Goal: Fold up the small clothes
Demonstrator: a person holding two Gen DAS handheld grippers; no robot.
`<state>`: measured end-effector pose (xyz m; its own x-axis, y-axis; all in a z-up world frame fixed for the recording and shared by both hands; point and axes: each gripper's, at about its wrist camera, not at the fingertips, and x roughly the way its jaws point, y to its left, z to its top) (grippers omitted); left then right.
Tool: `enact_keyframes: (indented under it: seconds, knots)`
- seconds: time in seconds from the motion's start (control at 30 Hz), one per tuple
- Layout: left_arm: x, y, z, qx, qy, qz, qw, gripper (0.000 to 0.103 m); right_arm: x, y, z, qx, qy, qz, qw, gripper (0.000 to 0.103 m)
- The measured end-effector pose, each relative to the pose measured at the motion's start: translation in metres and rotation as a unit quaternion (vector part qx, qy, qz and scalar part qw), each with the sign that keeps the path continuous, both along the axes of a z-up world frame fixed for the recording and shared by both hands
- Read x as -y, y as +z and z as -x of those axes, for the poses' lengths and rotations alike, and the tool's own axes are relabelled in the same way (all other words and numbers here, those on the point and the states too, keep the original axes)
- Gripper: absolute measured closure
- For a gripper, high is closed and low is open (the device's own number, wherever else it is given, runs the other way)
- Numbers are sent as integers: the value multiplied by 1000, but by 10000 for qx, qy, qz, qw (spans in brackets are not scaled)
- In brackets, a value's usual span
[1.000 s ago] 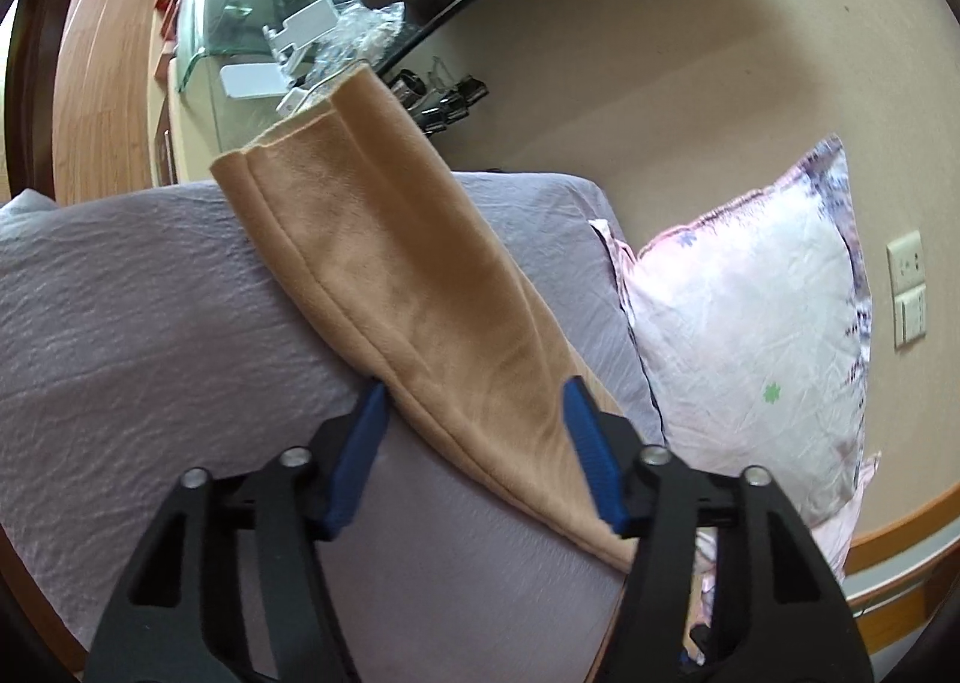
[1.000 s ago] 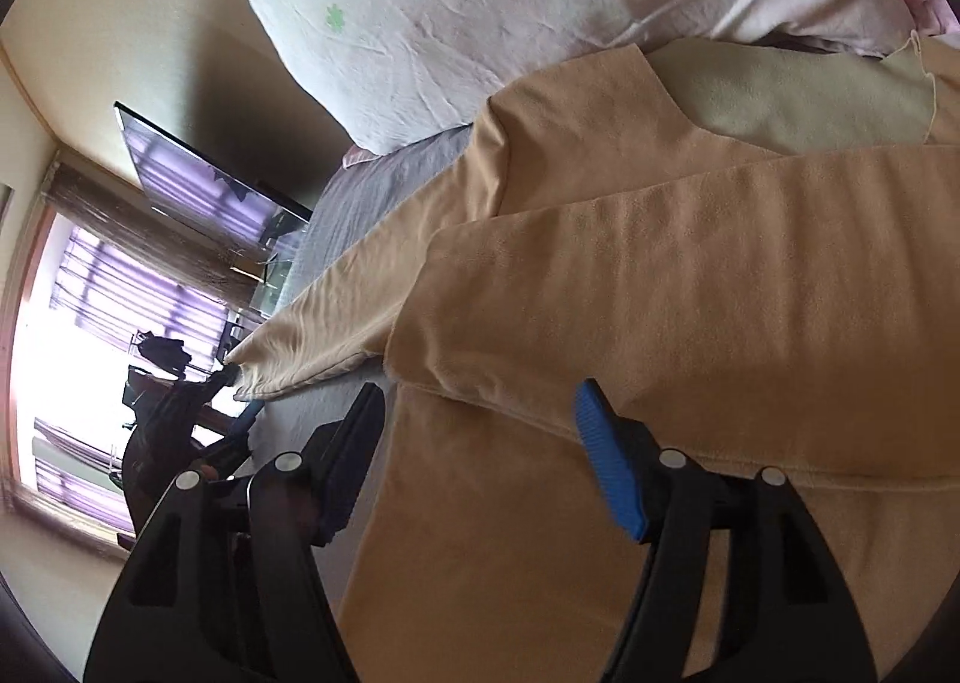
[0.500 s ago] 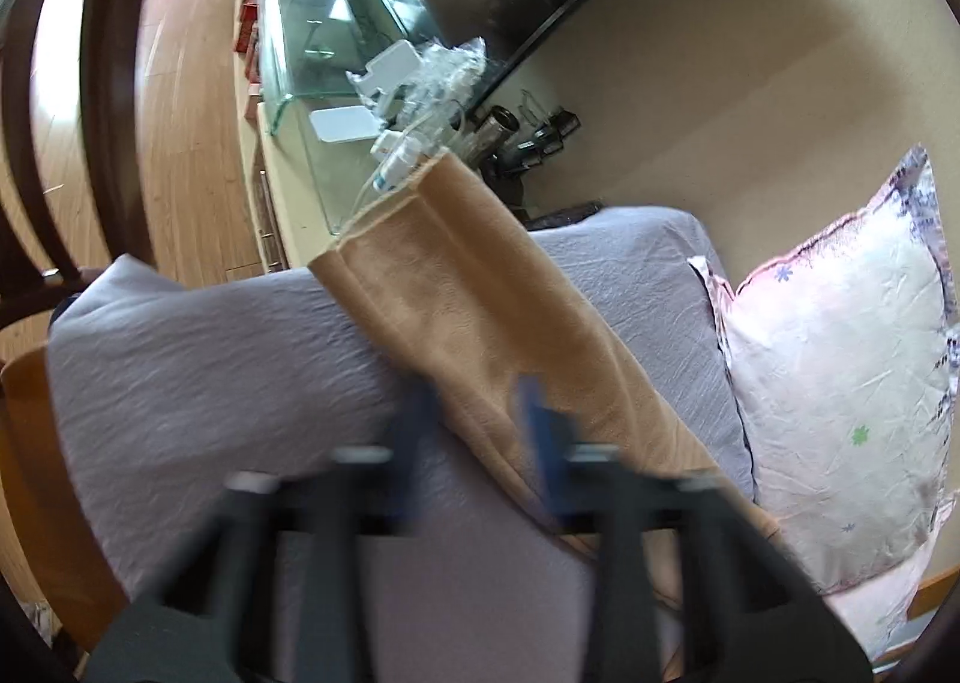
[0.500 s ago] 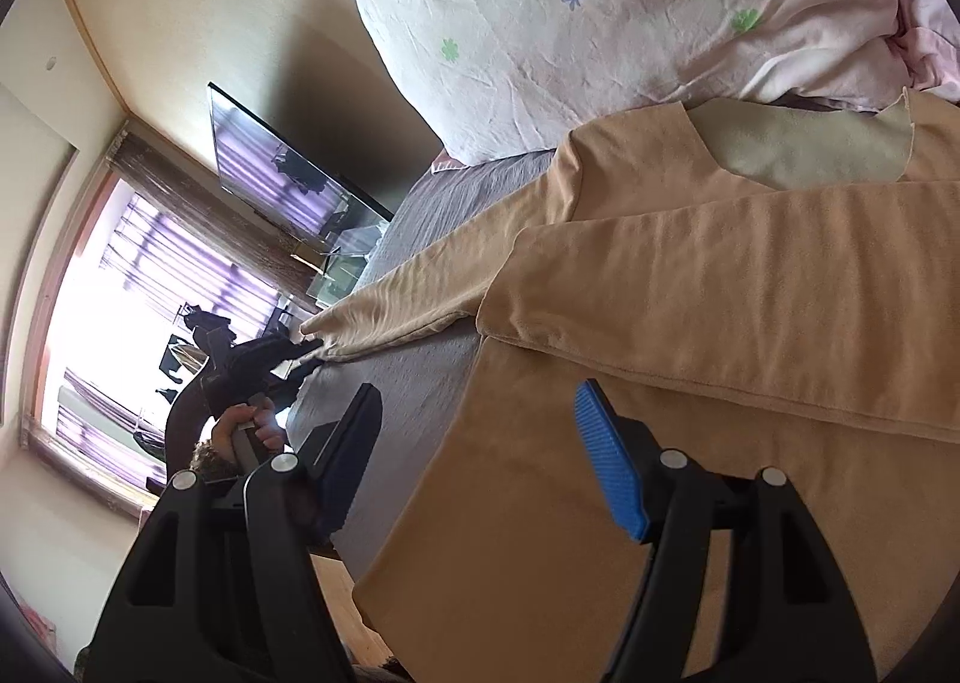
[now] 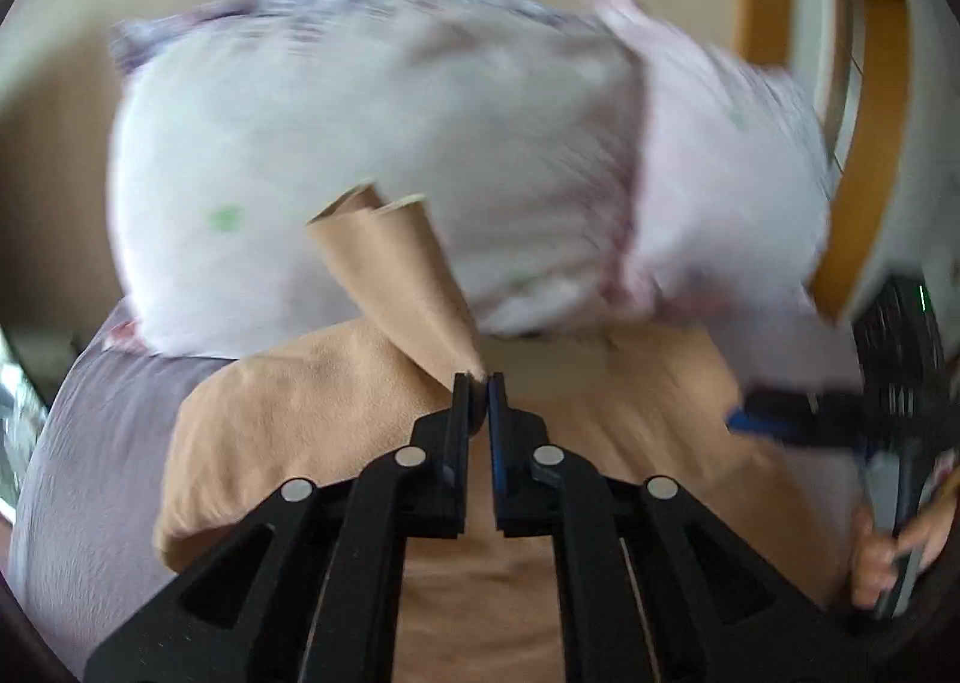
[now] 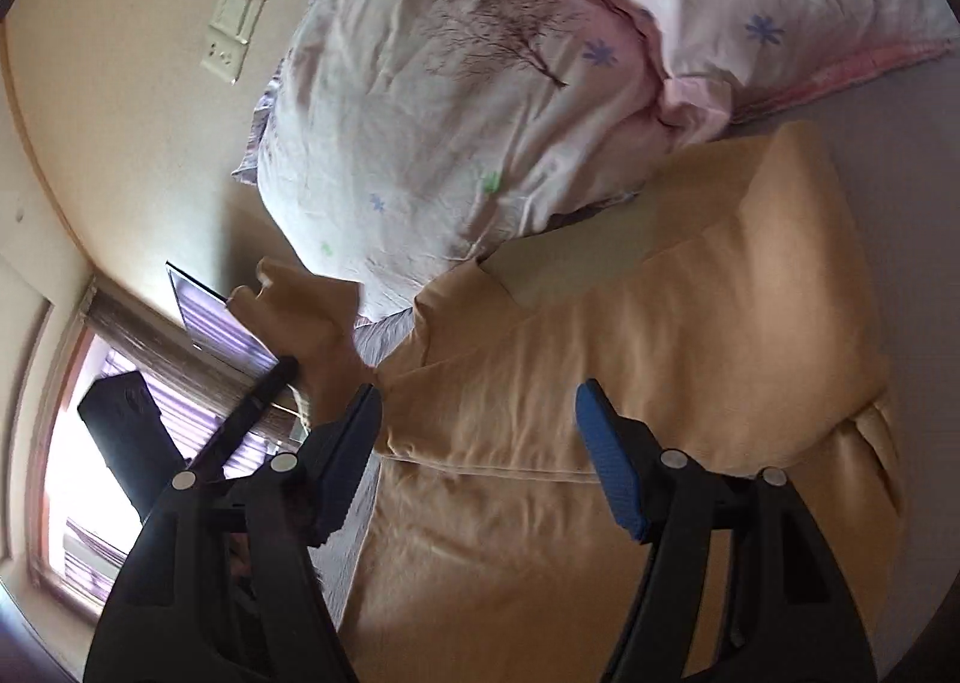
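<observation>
A tan long-sleeved shirt (image 6: 630, 359) lies on a grey-lilac bed sheet (image 5: 90, 473), one sleeve folded across its body. My left gripper (image 5: 479, 383) is shut on the other sleeve (image 5: 402, 281) and holds it lifted above the shirt body (image 5: 288, 431), the cuff pointing up. That raised sleeve (image 6: 300, 317) also shows in the right wrist view, with the left gripper under it. My right gripper (image 6: 480, 431) is open and empty, hovering over the shirt's body; it also shows at the right edge of the left wrist view (image 5: 792, 425).
A white and pink flowered pillow (image 6: 480, 83) lies against the beige wall behind the shirt's collar. A wall socket (image 6: 231, 29) is above it. A window with purple curtains (image 6: 90, 443) and a dark screen (image 6: 216, 323) are at the left.
My left gripper closed on the sleeve, lifted it off the sheet and swung it towards the shirt body and pillow. My right gripper stayed open and drew back over the shirt.
</observation>
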<state>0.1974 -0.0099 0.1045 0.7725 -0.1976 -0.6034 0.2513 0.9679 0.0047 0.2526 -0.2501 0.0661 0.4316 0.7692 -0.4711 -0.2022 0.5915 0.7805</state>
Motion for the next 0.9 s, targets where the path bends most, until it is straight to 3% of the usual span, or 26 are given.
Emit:
enact_keyframes:
  seconds: [0.1, 0.17, 0.2, 0.33, 0.43, 0.53, 0.57, 0.6, 0.7, 0.8, 0.9]
  knots:
    - [82, -60, 19, -480, -941, -1204, 9871, 93, 14, -24, -8, -477, -78, -128, 9987, 34]
    - [92, -80, 42, -536, -1162, -1503, 9803, 93, 21, -30, -9, -574, -93, -96, 9983, 34]
    - [87, -81, 48, -529, -1160, -1486, 9806, 91, 21, -30, -9, -553, -83, -26, 9984, 34]
    - [38, -67, 70, -532, -785, -928, 9912, 63, 9, -29, -15, -488, -95, 612, 9969, 37]
    - [2, -65, 79, -716, -230, -796, 9940, 60, -5, -35, -24, -550, 30, 1040, 9930, 47]
    - [-29, -72, 85, -984, 189, -718, 9924, 58, -22, -45, -23, -526, 213, 1392, 9886, 62]
    - [-39, -77, 84, -1096, 320, -658, 9913, 58, -29, -44, -22, -435, 352, 1485, 9873, 89]
    - [-45, -80, 83, -1175, 417, -612, 9903, 58, -35, -45, -20, -442, 549, 1419, 9874, 99]
    - [-65, -90, 79, -1386, 647, -511, 9869, 58, -45, -29, -12, 56, 449, 1827, 9821, 100]
    - [-74, -93, 77, -1395, 655, -353, 9874, 56, -22, 20, -5, 960, -317, 1910, 9764, 100]
    - [-73, -96, 75, -1366, 634, -357, 9880, 52, 10, 48, 0, 1436, -1174, 2188, 9580, 100]
